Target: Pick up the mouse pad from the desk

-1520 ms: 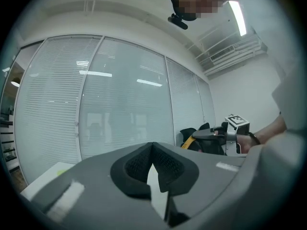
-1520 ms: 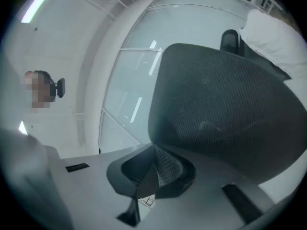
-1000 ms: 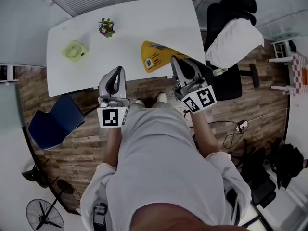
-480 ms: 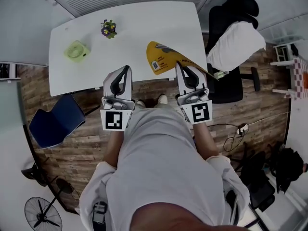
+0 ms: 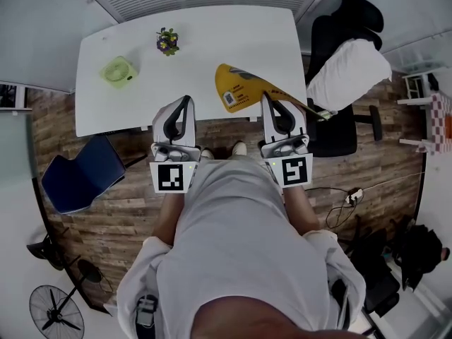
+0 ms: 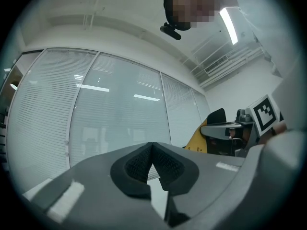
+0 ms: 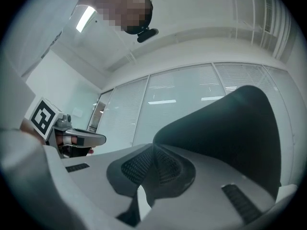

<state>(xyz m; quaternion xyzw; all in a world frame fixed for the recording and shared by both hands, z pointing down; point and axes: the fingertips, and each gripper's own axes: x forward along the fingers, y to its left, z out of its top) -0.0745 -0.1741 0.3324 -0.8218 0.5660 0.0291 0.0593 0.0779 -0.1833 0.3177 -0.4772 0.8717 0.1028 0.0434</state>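
The yellow mouse pad (image 5: 236, 87) is lifted above the near right part of the white desk (image 5: 212, 34), curling up from its near corner. My right gripper (image 5: 272, 102) is shut on that corner. In the right gripper view its dark underside (image 7: 240, 128) rises to the right of the closed right gripper (image 7: 153, 150). My left gripper (image 5: 182, 103) hovers over the desk's near edge, shut with nothing in it, and its pads meet in the left gripper view (image 6: 152, 147). That view also shows the yellow pad (image 6: 197, 140) at right.
A small green fan (image 5: 117, 71) and a little potted plant (image 5: 167, 41) stand on the far left of the desk. A black office chair with a white cushion (image 5: 349, 62) is to the right, a blue chair (image 5: 78, 175) at left, and a floor fan (image 5: 60, 313) behind.
Both grippers have risen. The right gripper has rolled from tilted to square, and the mouse pad has come up with it.
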